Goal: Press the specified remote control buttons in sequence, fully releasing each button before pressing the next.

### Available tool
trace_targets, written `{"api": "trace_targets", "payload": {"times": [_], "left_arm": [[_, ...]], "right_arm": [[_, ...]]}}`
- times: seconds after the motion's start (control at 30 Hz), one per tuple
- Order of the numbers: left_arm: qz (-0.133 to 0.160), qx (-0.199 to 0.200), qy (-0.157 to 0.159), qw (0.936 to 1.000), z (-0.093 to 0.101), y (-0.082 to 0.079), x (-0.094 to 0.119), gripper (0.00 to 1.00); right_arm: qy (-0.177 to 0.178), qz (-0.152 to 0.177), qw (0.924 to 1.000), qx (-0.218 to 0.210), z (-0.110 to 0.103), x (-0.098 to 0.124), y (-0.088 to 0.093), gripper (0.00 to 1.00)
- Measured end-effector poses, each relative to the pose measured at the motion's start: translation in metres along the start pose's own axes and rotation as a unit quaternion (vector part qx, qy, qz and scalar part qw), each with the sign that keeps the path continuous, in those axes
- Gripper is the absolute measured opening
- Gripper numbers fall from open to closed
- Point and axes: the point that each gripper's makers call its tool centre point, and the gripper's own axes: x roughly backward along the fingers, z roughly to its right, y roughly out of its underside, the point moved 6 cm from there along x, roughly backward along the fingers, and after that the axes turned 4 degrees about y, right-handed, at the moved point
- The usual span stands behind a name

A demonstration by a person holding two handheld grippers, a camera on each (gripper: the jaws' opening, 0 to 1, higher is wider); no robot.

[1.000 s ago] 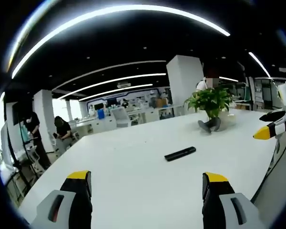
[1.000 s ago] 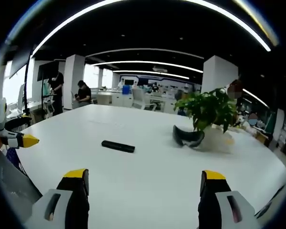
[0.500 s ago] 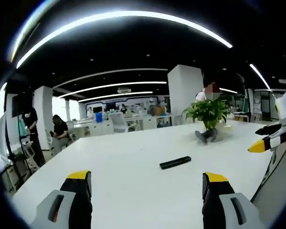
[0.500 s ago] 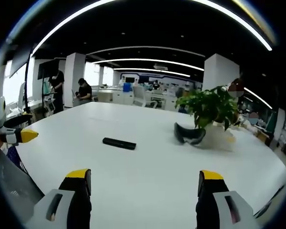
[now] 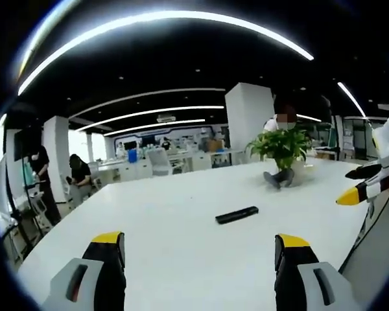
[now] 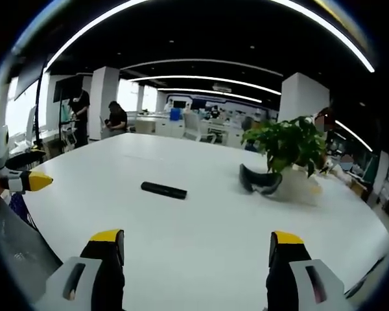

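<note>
Nearest in the left gripper view, the left gripper (image 5: 199, 249) hangs over the near edge of the white table (image 5: 181, 259), its two yellow-tipped jaws standing well apart with nothing between them. The right gripper (image 6: 198, 246) is the same in its own view: jaws spread wide, bare tabletop between them, holding nothing. Each one also pokes into the other's picture as a yellow tip at the side, off the table's edge and well short of the remote.

The remote control (image 5: 236, 214) lies flat on the table, beyond both sets of jaws and apart from them (a slim black bar, its buttons too small to make out). In the right gripper view the remote control (image 6: 163, 189) sits a little left of the middle, lengthwise across the picture.

Past the remote and off to its right stands a potted plant (image 6: 290, 146) with broad green leaves. A dark curved object (image 6: 259, 181) rests on the table touching or just beside the pot's base; what it is I cannot tell.

Farther back, beyond the table's far edge, there are white pillars (image 5: 249, 118), desks, and long ceiling light strips (image 5: 155, 110). Two people in dark clothes (image 6: 115, 118) are over to the remote's left.
</note>
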Motion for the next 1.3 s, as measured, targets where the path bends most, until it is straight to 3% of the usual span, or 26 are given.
{"api": "trace_targets", "payload": {"times": [0.3, 1.3], "left_arm": [[-0.007, 0.000, -0.010, 0.9999, -0.0025, 0.0026, 0.0006, 1.00], [-0.030, -0.007, 0.003, 0.9995, 0.0040, 0.0052, 0.0008, 0.99]], "right_arm": [[0.000, -0.001, 1.0000, 0.007, -0.0007, -0.0001, 0.0006, 0.92], [0.000, -0.002, 0.9999, 0.016, -0.0029, 0.0008, 0.0007, 0.91]]}}
